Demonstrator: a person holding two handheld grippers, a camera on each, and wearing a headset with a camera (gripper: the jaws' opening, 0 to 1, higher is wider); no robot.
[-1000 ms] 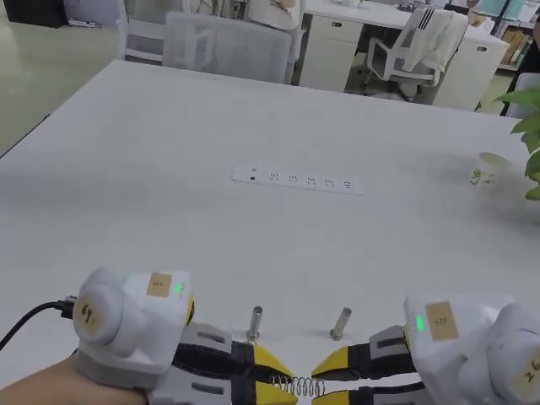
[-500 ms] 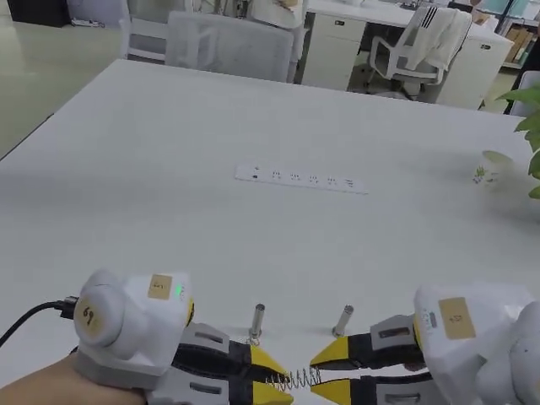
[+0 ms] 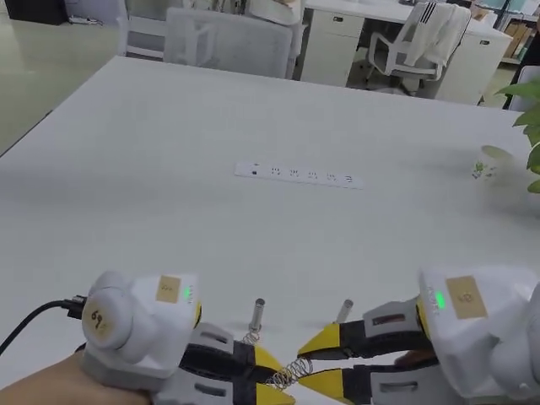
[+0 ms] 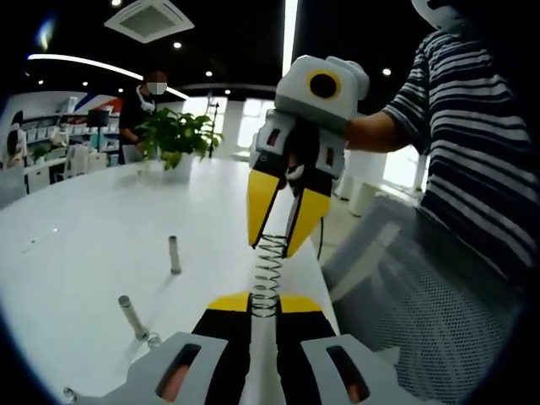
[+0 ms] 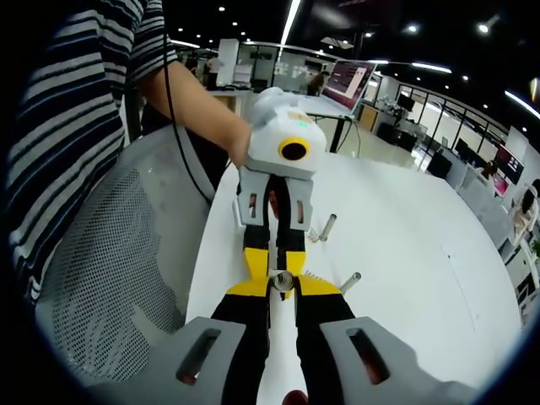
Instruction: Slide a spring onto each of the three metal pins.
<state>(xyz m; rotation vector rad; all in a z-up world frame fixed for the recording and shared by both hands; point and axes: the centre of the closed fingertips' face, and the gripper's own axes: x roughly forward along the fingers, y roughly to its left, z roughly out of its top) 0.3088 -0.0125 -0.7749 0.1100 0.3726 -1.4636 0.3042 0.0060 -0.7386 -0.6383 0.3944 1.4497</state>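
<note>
— Head view: where is the spring [image 3: 291, 369]?
— At 6 o'clock, down by the near edge of the white table [image 3: 169, 169], slung slantwise between the two grippers.
— Who has it?
— The left gripper [image 4: 263, 302] is clamped on one end. In the left gripper view the coils rise straight out from between its yellow tips. The right gripper [image 5: 282, 287] faces it, its jaws drawn in to the spring's width, and the end coil is nipped between their tips.
— And the pins?
— Two stand on the table at 12 o'clock from the spring, apart from it: the left pin [image 3: 257, 314] and the right pin [image 3: 344, 310]. A small coil [image 3: 249, 337] lies at the foot of the left pin. Whether it rings the pin or only lies beside it, I cannot tell.
— Farther out?
— A power strip [image 3: 297, 177] lies flat at 12 o'clock from the pins, well apart from them. A paper cup [image 3: 489, 162] stands at 2 o'clock, near some plant leaves [image 3: 530, 126]. A grey chair [image 3: 228, 42] stands past the table's far edge.
</note>
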